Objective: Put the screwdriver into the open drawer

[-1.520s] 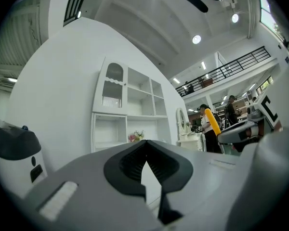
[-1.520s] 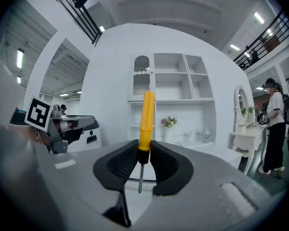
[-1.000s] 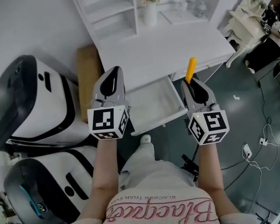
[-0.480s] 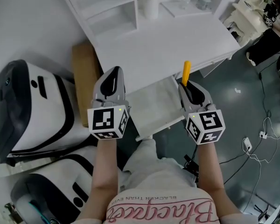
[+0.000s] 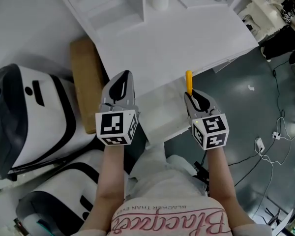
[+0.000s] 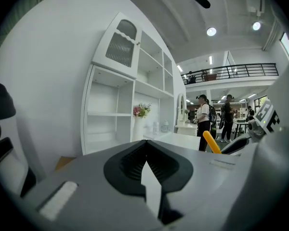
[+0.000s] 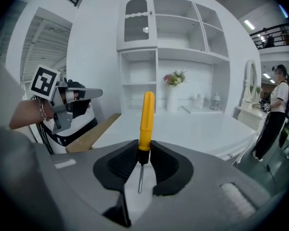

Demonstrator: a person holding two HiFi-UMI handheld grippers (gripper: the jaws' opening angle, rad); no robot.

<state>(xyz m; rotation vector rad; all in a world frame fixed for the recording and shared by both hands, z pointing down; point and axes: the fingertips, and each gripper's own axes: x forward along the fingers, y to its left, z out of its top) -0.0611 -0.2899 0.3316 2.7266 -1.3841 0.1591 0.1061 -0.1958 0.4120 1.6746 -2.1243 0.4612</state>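
A screwdriver [image 5: 189, 81] with a yellow handle [image 7: 147, 117] and a thin metal shaft sticks forward out of my right gripper [image 5: 192, 96], whose jaws are shut on it where the handle meets the shaft [image 7: 143, 150]. The white drawer [image 5: 160, 114] stands pulled out from the white desk [image 5: 177, 38], between the two grippers and just left of the screwdriver. My left gripper [image 5: 119, 85] hangs at the drawer's left side, its jaws [image 6: 145, 147] shut with nothing in them. The yellow handle [image 6: 212, 142] also shows at the right of the left gripper view.
A brown cardboard box [image 5: 83, 82] leans by the desk's left end. Two white-and-black machines [image 5: 29, 117] fill the left side. Shelves [image 5: 113, 9] rise at the desk's back. Cables [image 5: 280, 132] lie on the grey floor at right. People [image 6: 203, 119] stand far off.
Both grippers have sunk and come closer to the drawer's front. The screwdriver has slid left and down in the head view, still held. The desk has shifted up the picture.
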